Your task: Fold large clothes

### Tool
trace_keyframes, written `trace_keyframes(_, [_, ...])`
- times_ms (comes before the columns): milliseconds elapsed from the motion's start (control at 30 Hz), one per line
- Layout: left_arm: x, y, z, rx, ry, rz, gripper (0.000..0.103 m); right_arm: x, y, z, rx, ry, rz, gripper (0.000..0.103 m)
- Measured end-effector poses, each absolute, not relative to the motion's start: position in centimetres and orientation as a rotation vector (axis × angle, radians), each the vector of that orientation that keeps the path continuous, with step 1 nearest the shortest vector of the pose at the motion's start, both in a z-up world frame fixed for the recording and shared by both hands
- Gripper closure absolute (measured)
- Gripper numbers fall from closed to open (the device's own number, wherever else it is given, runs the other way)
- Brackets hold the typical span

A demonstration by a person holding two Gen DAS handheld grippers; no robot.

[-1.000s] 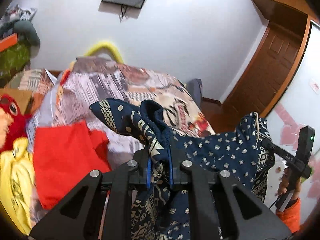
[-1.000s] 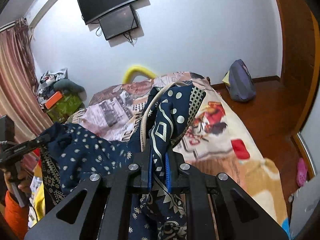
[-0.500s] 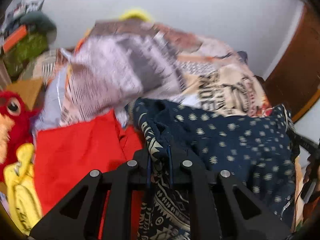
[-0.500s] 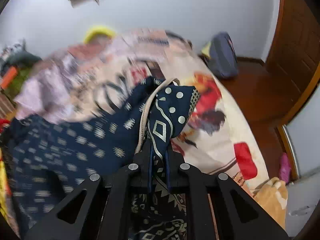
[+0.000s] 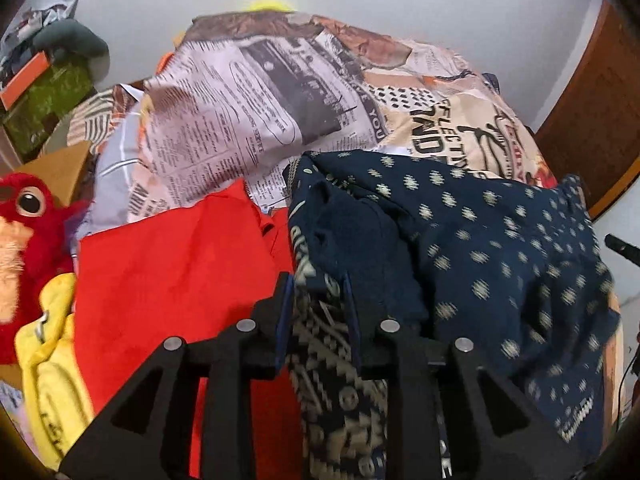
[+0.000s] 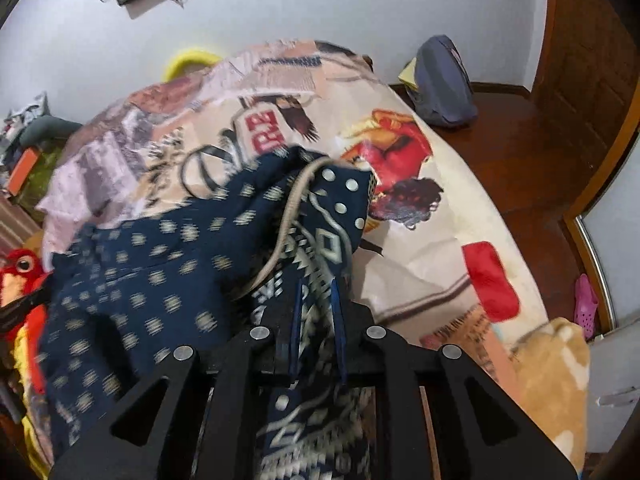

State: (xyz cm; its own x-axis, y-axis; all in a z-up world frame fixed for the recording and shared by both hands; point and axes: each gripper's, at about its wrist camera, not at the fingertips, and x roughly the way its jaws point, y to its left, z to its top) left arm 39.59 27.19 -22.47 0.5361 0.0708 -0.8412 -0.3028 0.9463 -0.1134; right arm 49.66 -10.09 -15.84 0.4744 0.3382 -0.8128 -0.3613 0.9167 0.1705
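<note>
A navy patterned garment [image 5: 500,248] lies spread over the bed, one edge at each gripper. My left gripper [image 5: 316,300] is low over its left edge. Its jaws are opening, and the banded hem [image 5: 320,344] sits loosely between the fingers. In the right wrist view the same garment [image 6: 160,280] stretches away to the left. My right gripper [image 6: 316,304] still pinches the right edge with its beige drawstring [image 6: 288,216], and its jaws are starting to open. The tip of the other gripper [image 5: 620,246] shows at the right edge of the left wrist view.
A red garment [image 5: 168,280] and a yellow one [image 5: 52,352] lie left of the navy cloth. A red plush toy [image 5: 28,208] sits at the far left. The printed bedspread [image 6: 400,240] covers the bed. A grey backpack [image 6: 444,84] and wooden floor lie to the right.
Both grippers came down and tilted toward the bed, laying the navy garment onto it. The left fingers have spread apart around the hem, the right ones only slightly.
</note>
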Motion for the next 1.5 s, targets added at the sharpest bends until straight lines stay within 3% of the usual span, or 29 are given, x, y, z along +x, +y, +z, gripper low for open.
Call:
trace_keyframes(333, [31.9, 24.9, -14.9, -0.204, 0.887, 0.187, 0.079, 40.4, -11.6, -7.6, -0.113, 0.851, 0.546, 0.089])
trace_keyframes(467, [28.4, 23.8, -12.9, -0.182, 0.858, 0.171, 0.072, 36.5, -12.1, -5.7, -0.164, 0.805, 0.576, 0.086])
trace_keyframes(533, [26.9, 23.5, -12.4, -0.18, 0.857, 0.162, 0.07, 34.9, -12.5, -5.3, -0.176, 0.806, 0.58, 0.072])
trace_keyframes(633, [24.5, 23.1, -12.3, -0.196, 0.868, 0.151, 0.056, 32.4, -13.2, -5.0, -0.178, 0.78, 0.571, 0.051])
trace_keyframes(800, [21.7, 22.1, -14.7, -0.212, 0.96, 0.115, 0.044, 29.9, -14.0, -6.1, -0.178, 0.827, 0.586, 0.045])
trace_keyframes(1167, [18.8, 20.9, -24.6, -0.399, 1.226, -0.005, 0.044, 28.4, -15.0, -13.5, -0.21, 1.041, 0.541, 0.045])
trace_keyframes(1500, [17.8, 19.3, -28.4, -0.478, 1.269, -0.073, 0.044, 28.2, -17.7, -20.3, -0.058, 1.244, 0.521, 0.045])
